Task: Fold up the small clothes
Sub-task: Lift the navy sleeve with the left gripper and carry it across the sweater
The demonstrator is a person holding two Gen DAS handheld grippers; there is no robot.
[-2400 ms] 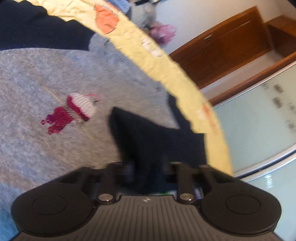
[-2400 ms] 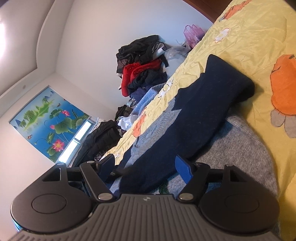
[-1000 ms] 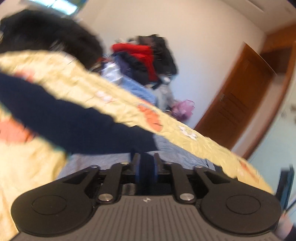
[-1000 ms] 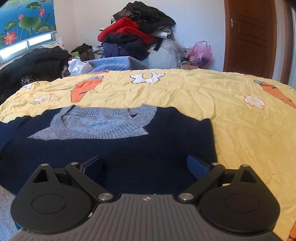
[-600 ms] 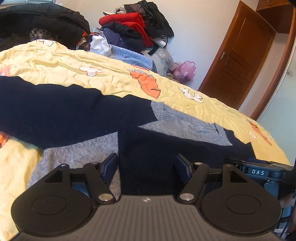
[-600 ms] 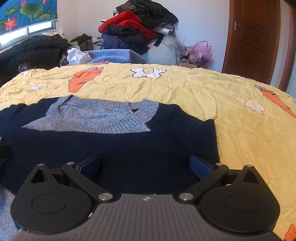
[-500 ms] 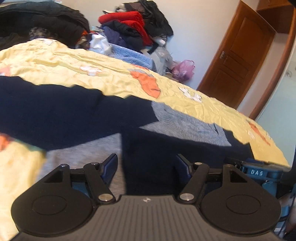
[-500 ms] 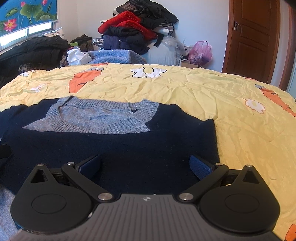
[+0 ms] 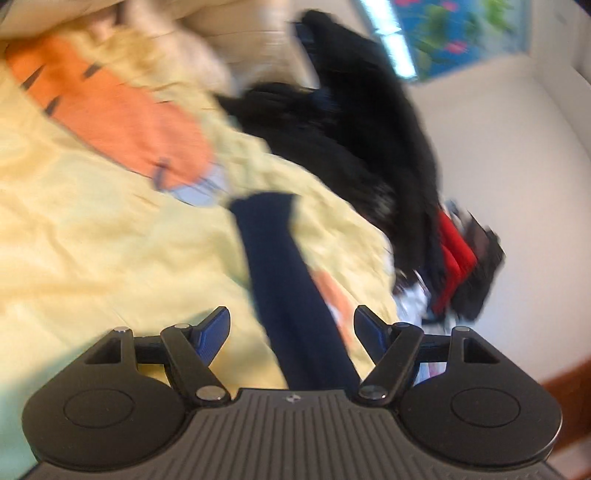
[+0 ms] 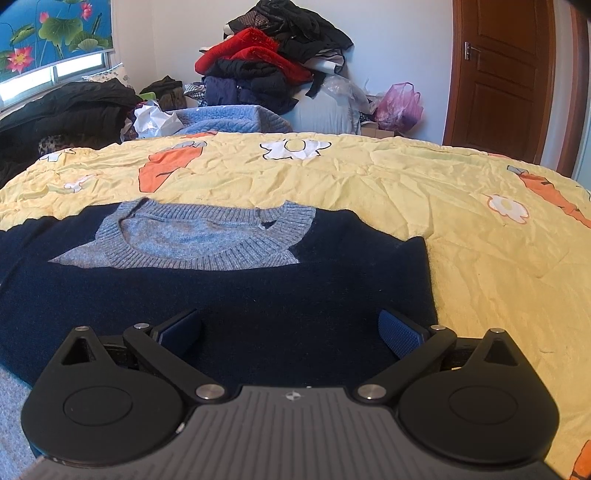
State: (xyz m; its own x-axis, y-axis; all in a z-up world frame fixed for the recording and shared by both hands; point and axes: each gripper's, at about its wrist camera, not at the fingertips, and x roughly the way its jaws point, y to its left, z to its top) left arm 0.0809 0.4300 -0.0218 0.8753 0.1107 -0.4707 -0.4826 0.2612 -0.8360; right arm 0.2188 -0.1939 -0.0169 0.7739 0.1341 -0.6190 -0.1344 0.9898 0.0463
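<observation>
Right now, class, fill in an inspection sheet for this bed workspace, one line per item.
Surface: yellow carrot-print bedspread, wrinkled.
Job's things: navy sweater with grey collar lying flat; navy sleeve stretched out on the spread.
Clutter: clothes pile, black coats, pink bag.
Grippers: left gripper opening, sleeve between the jaws, untouched; right gripper open over the sweater.
Cables: nothing seen.
Surroundings: wooden door, lotus picture.

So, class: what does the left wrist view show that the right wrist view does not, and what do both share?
Only the left wrist view: a navy sleeve stretched out across the sheet between the left claw, whose jaws are opening without touching it.

Only the right wrist view: the sweater's grey collar, the wooden door, a pink bag and the open right claw.

Both: the yellow carrot-print sheet and the clothes pile with red garments.
</observation>
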